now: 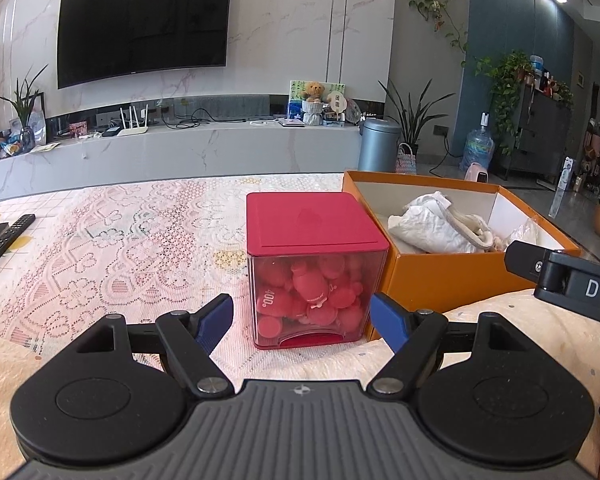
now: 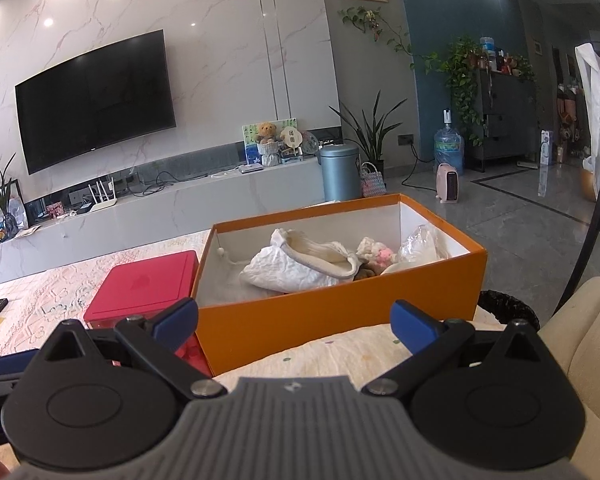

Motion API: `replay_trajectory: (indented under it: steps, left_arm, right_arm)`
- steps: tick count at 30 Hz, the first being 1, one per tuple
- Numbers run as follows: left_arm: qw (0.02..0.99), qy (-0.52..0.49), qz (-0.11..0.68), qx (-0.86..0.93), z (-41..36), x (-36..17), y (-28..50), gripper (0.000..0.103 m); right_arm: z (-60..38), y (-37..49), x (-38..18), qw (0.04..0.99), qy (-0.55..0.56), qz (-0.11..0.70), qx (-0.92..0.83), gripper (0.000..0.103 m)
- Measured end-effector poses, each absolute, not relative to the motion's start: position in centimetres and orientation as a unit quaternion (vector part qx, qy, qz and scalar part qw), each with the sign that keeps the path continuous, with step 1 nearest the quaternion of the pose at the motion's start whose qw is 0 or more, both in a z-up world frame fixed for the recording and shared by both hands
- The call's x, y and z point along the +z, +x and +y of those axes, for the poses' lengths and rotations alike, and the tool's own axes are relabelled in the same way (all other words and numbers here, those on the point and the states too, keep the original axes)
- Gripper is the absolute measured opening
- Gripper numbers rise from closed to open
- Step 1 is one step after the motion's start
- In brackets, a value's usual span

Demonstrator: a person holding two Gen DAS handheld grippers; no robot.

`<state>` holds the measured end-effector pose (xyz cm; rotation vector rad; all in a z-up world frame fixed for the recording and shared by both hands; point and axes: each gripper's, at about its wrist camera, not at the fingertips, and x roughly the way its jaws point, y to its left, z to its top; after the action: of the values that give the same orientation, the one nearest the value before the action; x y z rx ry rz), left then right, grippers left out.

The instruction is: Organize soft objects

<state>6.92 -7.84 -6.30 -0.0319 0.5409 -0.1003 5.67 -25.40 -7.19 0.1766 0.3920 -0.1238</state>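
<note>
White pouch [image 2: 300, 266], judged light and floppy, lay in the box [image 2: 340, 312] ahead of the spread, empty right gripper [image 2: 294, 322]; its rim looked best pinched.

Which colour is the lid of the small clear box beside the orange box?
Red lid; it shows best in the left wrist view.
</note>
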Motion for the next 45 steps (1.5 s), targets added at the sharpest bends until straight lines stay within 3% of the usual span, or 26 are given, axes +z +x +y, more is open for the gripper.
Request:
replay_trajectory:
  steps: [45]
  left_arm:
    - [0.963, -0.015, 0.265, -0.049, -7.55, -6.02, 6.8, 0.091]
  right_arm:
    - [-25.09, 5.71, -7.11, 0.975, 0.079, 0.196, -0.063, 0.1]
